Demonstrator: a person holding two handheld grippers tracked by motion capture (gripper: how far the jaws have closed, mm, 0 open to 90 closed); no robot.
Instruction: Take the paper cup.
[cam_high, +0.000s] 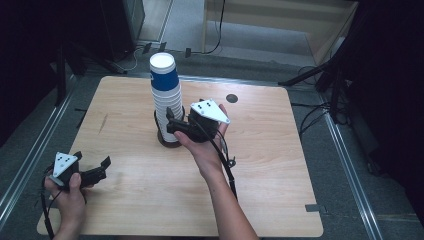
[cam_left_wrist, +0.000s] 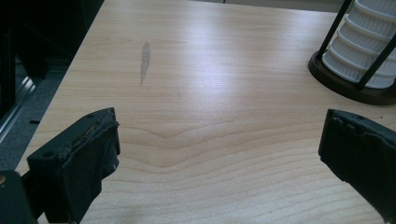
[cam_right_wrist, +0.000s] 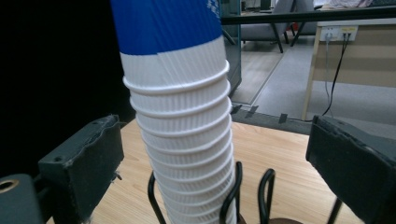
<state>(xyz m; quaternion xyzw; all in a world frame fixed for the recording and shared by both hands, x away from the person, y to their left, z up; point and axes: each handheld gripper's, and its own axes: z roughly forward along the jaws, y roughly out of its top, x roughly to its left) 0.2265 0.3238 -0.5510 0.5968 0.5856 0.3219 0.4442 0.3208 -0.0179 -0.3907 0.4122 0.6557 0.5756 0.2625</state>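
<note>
High view: the stack of paper cups (cam_high: 165, 92) stands in its wire holder (cam_high: 169, 136) at table (cam_high: 260, 165) centre; the right gripper (cam_high: 172, 122) approaches from 4 o'clock — nothing lifted yet. Left gripper view: the left gripper (cam_left_wrist: 219, 149) is wide open, empty. Right gripper view: jaws gape either side of the stack — extraction remains.

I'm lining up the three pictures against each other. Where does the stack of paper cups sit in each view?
High view: stack of paper cups upper centre, just left of the right gripper.
Left gripper view: top right corner.
Right gripper view: centre, between the open jaws.
Shared landmark: black wire holder.
</note>
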